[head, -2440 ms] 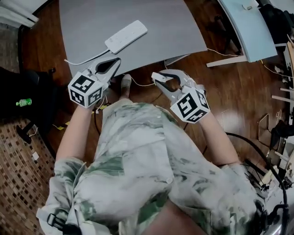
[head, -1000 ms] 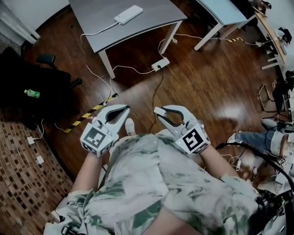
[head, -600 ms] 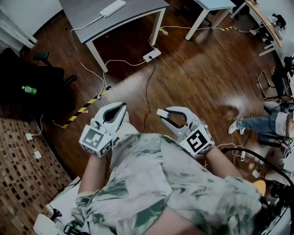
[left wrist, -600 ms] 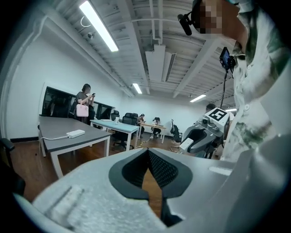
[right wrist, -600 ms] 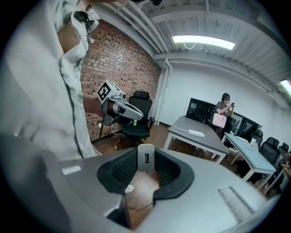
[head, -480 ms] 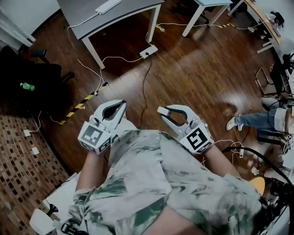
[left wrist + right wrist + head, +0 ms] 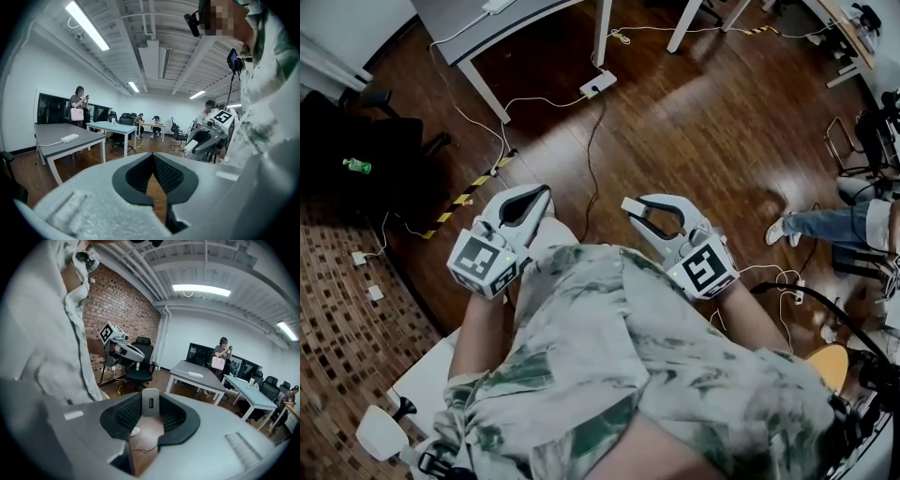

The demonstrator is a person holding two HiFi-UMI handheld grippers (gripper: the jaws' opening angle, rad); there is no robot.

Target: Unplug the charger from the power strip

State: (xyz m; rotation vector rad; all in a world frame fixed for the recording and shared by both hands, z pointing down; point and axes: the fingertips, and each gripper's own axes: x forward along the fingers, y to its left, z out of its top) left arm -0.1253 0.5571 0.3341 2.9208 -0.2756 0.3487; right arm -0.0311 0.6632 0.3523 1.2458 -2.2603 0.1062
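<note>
A small white charger (image 7: 150,402) with a USB port sits between the jaws of my right gripper (image 7: 150,405), which is shut on it. In the head view the right gripper (image 7: 630,204) is held in front of my body above the wooden floor. Beside it, my left gripper (image 7: 541,193) is shut with nothing in it; its pads meet at the tip (image 7: 152,155). The white power strip (image 7: 70,138) lies on the grey table (image 7: 56,145), far from both grippers. It also shows at the head view's top edge (image 7: 498,6) and in the right gripper view (image 7: 196,375).
A second power strip (image 7: 597,84) lies on the floor among loose cables (image 7: 591,159). To the left stands a black chair (image 7: 366,141) with a green bottle (image 7: 356,166). Yellow-black tape (image 7: 473,192) marks the floor. A person's legs (image 7: 825,225) are at the right, and more tables (image 7: 115,129) stand beyond.
The grey table and its power strip have slid up to the top edge of the head view as I moved back from them. Both grippers kept their pose and grip.
</note>
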